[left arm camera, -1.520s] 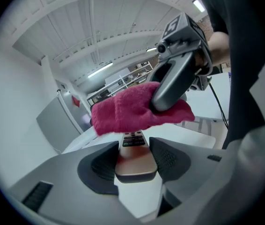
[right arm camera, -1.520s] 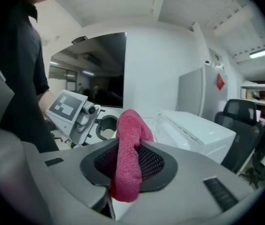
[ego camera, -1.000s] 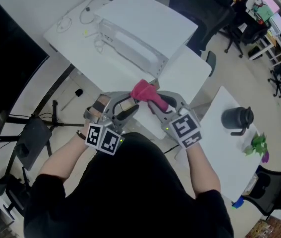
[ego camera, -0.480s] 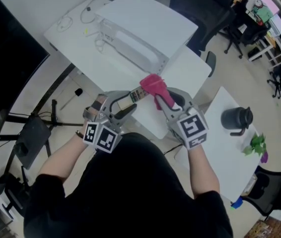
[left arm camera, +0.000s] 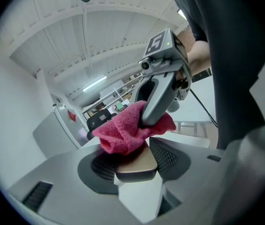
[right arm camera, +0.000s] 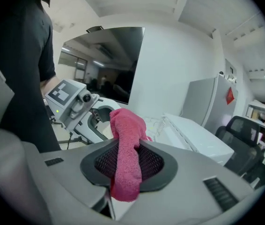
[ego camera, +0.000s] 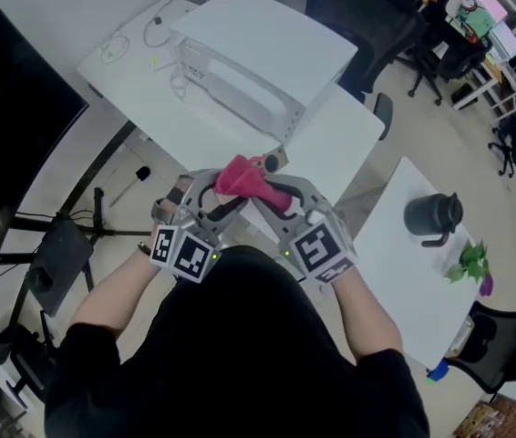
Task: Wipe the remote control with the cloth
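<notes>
- Remote control (left arm camera: 135, 165): one is showing, and it is sitting endwise between the two pads of the left claw (ego camera: 226, 201), which is gripping it with its jaws partway apart across its width.
- One pink cloth (right arm camera: 125, 158) is hanging through the right claw (ego camera: 272, 194), whose jaws are pinching it tightly.
- Two claws are meeting nose to nose in front of the person's chest, near the edge of the white surface (ego camera: 331, 144).
- The cloth is lying bunched over the remote control's far part, touching it just beyond the left claw's pads.
- One right claw finger is pressing into the cloth from above.
- The remote control is being held up in the air.
</notes>
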{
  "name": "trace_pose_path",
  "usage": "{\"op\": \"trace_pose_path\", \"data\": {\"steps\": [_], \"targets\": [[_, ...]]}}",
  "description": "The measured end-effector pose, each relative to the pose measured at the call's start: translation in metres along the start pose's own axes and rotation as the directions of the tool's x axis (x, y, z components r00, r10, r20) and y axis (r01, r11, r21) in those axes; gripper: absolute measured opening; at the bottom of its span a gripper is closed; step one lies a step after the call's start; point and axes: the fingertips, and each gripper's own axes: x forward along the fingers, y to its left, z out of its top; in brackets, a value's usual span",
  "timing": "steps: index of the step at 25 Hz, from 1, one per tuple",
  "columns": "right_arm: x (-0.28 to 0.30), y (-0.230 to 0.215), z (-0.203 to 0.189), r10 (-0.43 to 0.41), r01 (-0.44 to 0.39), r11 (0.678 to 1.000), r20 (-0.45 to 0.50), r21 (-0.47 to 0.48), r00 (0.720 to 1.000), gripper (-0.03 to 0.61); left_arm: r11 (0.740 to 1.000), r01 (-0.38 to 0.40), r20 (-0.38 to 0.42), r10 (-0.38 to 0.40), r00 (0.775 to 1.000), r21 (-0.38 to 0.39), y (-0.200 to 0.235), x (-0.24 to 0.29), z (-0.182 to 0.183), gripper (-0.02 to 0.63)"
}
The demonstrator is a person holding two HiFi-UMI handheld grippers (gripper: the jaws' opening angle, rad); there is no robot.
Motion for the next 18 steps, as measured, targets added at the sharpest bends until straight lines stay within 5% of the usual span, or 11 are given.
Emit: {"op": "trace_pose_path", "data": {"steps": [7, 14, 16, 17, 18], "targets": [[-0.009, -0.073, -0.053, -0.205, 0.217, 0.962, -0.088, 0.163, 0.975, 0.095, 1.0, 0.011, -0.003, -0.011, 1.0, 0.001, -0.004, -0.004, -0.003, 0.209], [-0.021, -0.091, -0.055, -0.262, 0.269, 0.935, -0.06, 0.232, 0.963, 0.095, 0.999, 0.012, 0.001, -0.012, 1.0, -0.031, -0.004, -0.003, -0.004, 0.209], [-0.032, -0.093, -0.041, -0.3, 0.287, 0.921, 0.009, 0.262, 0.954, 0.095, 0.982, 0.004, 0.027, 0.001, 1.0, -0.186, 0.006, -0.001, -0.005, 0.209], [-0.039, -0.093, -0.033, -0.316, 0.285, 0.912, 0.062, 0.296, 0.947, 0.095, 0.944, 0.003, 0.051, 0.015, 0.999, -0.329, 0.016, -0.001, -0.006, 0.209], [-0.045, -0.092, -0.025, -0.327, 0.269, 0.901, 0.125, 0.34, 0.937, 0.095, 0.866, 0.012, 0.08, 0.032, 0.996, -0.5, 0.027, -0.001, -0.008, 0.209]]}}
